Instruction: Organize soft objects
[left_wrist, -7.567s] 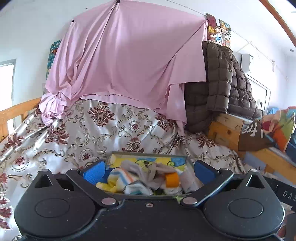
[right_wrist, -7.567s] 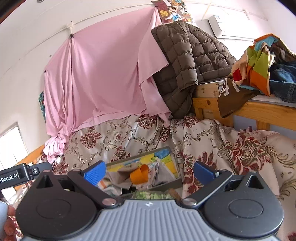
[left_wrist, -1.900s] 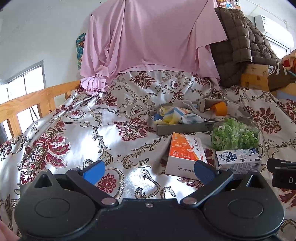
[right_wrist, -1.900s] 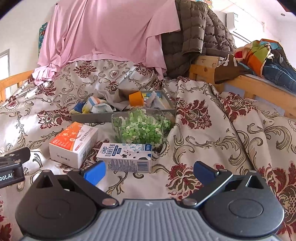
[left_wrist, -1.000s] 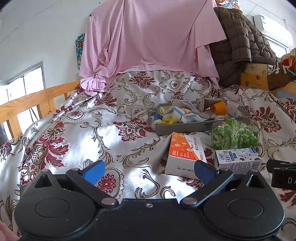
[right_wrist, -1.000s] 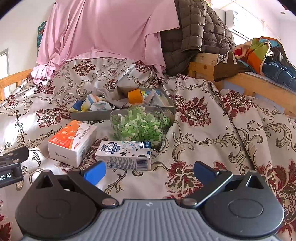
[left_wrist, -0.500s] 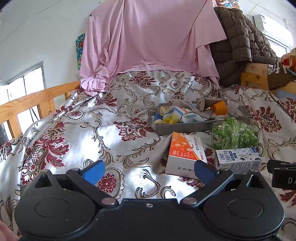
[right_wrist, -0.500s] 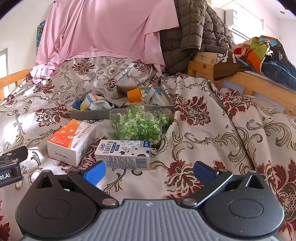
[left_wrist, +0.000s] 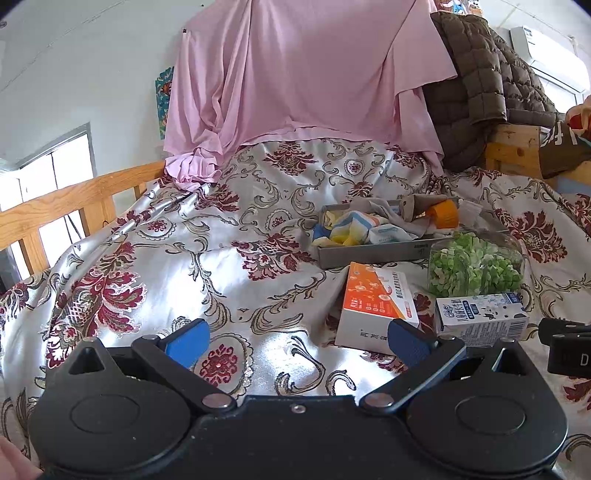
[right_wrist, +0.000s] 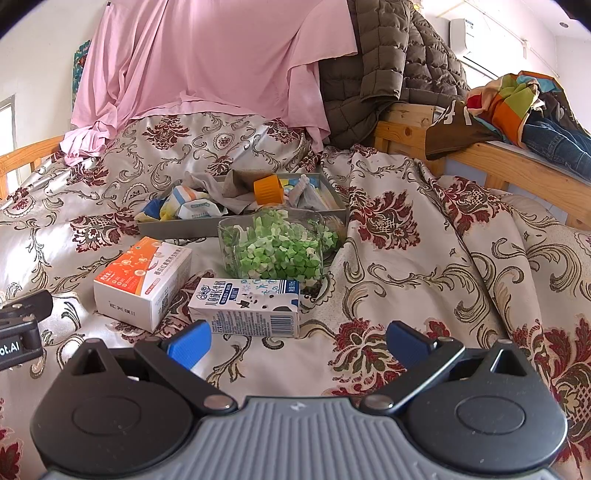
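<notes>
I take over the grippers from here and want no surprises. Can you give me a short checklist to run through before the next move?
1. Left gripper open and holding nothing: ok.
2. Right gripper open and holding nothing: ok.
3. Soft cloths gathered in the grey tray: ok.
4. Tray free of hard things: not ok, an orange-capped bottle lies among the cloths.
5. Straight path to the tray: not ok, the jar of green pieces, milk carton and orange box stand before it.
6. More cloth under the pile: cannot tell.
</notes>
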